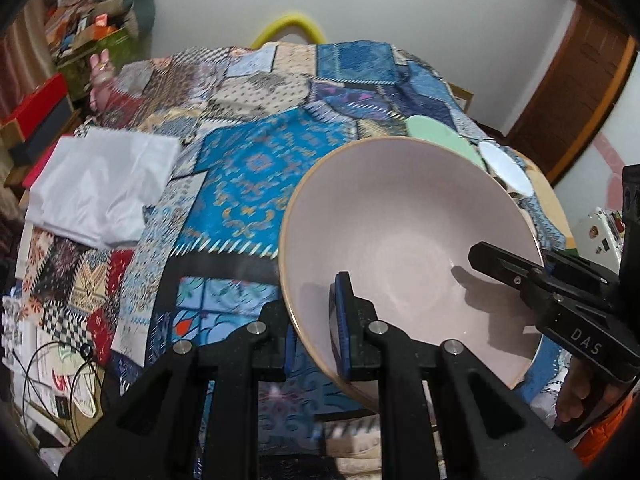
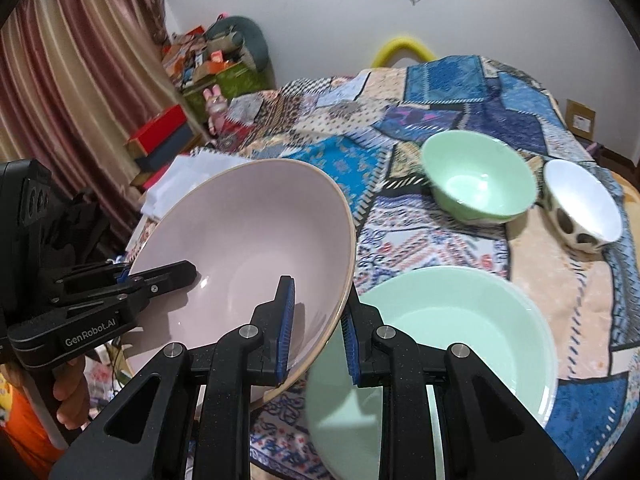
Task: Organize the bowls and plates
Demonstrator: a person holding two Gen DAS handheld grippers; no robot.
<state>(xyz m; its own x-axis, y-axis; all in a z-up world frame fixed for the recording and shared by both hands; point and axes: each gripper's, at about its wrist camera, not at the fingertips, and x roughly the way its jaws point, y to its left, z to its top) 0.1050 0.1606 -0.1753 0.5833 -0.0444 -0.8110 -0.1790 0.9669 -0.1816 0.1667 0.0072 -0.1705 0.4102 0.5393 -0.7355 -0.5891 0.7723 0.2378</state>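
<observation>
A large pale pink bowl (image 1: 400, 240) with a tan rim is held tilted above the patchwork cloth. My left gripper (image 1: 316, 336) is shut on its near-left rim; my right gripper (image 2: 316, 332) is shut on its opposite rim, and the bowl shows in the right wrist view (image 2: 248, 240) too. Each gripper shows in the other's view: the right one (image 1: 500, 264) and the left one (image 2: 168, 276). A large mint green plate (image 2: 460, 340) lies below on the right. A mint green bowl (image 2: 480, 176) and a white spotted bowl (image 2: 580, 208) stand farther back.
A patchwork cloth (image 1: 248, 168) covers the table. A folded white cloth (image 1: 100, 188) lies at the left. Boxes and clutter (image 1: 40, 112) are stacked beyond the left edge. Cables (image 1: 60, 380) lie at the near left. A curtain (image 2: 60, 100) hangs at the left.
</observation>
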